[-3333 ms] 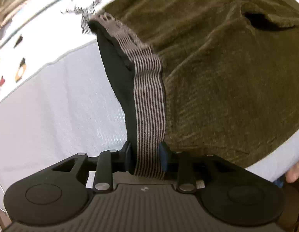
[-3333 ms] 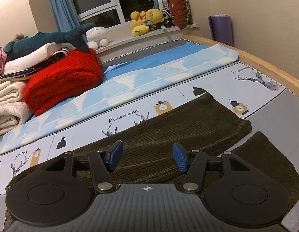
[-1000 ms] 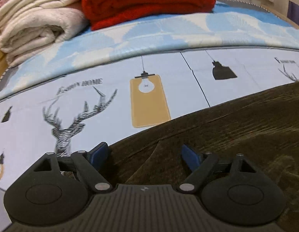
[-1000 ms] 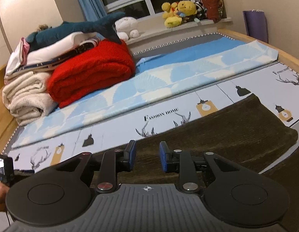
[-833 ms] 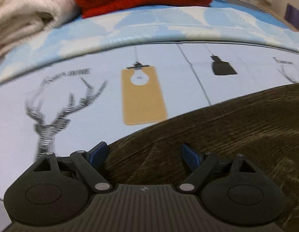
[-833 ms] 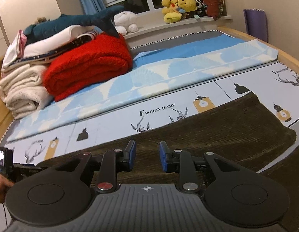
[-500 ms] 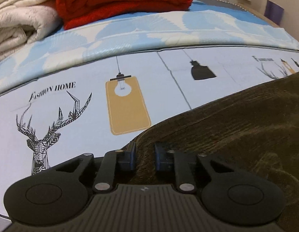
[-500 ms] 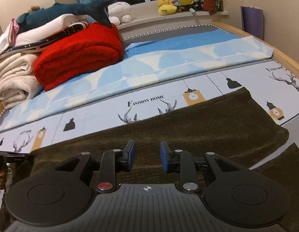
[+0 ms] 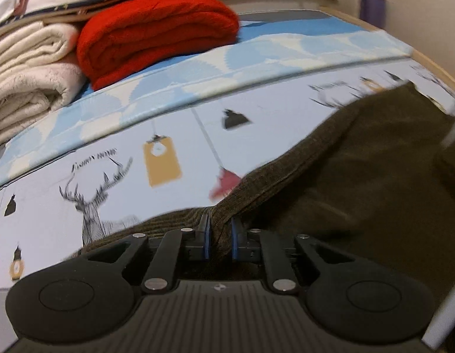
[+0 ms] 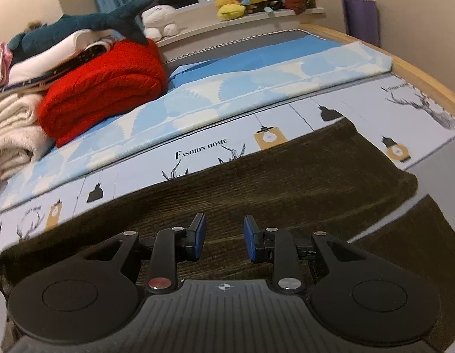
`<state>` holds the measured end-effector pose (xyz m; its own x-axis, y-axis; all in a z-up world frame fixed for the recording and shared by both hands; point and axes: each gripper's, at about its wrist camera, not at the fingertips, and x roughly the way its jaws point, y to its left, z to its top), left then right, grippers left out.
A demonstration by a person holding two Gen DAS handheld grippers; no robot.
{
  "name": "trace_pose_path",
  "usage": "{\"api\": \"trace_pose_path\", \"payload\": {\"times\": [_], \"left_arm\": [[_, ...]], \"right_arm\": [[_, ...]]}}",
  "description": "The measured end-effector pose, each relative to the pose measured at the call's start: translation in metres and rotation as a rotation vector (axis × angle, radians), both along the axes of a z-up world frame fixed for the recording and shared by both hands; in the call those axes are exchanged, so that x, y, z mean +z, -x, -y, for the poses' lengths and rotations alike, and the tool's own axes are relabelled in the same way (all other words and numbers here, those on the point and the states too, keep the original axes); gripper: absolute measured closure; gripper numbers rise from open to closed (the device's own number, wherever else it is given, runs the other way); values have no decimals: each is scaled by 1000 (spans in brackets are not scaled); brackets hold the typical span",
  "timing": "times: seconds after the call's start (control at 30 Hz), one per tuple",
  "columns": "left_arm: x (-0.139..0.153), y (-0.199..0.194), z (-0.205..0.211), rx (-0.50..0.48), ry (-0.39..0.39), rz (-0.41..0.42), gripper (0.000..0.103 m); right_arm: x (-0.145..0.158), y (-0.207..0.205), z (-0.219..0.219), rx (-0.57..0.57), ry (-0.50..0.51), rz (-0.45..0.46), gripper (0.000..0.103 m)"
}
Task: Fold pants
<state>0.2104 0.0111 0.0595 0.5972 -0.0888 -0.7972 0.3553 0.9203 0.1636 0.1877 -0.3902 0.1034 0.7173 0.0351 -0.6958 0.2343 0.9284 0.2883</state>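
Blankets [image 10: 104, 94] piled well beyond spread pants [image 10: 257, 194].

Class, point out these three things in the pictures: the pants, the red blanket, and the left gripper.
pants [image 10: 286, 194], right wrist view, on the flat brown cloth.
red blanket [image 9: 157, 32], left wrist view, on its folded top.
left gripper [image 9: 218, 239], left wrist view, between its blue pads, which pinch a pants fold.

– How does the left gripper [image 9: 218, 239] stand?

– Angled downward, its blue fingers [image 9: 206, 241] have just been closing and now pinch a raised fold of the pants [image 9: 360, 176] that runs off toward two o'clock.

– And the right gripper [image 10: 221, 239]?

– Also tilted down, its fingers [image 10: 198, 236] parted with a clear gap between them, hanging above the cloth and gripping nothing.
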Motion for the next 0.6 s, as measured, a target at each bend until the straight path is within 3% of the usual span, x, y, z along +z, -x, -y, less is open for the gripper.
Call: {"api": "trace_pose_path", "payload": {"times": [0.13, 0.2, 0.23, 0.33, 0.4, 0.47, 0.6], "left_arm": [[-3, 57, 10, -39, 5, -52, 89], [-5, 69, 2, -17, 66, -117, 88], [-4, 71, -11, 34, 128, -144, 88], [-4, 71, -69, 304, 347, -217, 67], [-13, 70, -99, 446, 451, -279, 66], [-30, 67, -116, 540, 499, -372, 62], [-62, 59, -123, 628, 536, -527, 48]], "right_arm": [[3, 16, 7, -20, -37, 4, 74], [4, 23, 9, -22, -41, 1, 74], [4, 26, 10, -25, -39, -2, 74], [4, 32, 12, -36, -50, -11, 73], [4, 34, 16, -43, -70, -7, 73], [5, 34, 19, -46, -72, -2, 73], [3, 31, 22, -61, -84, -5, 73]]}}
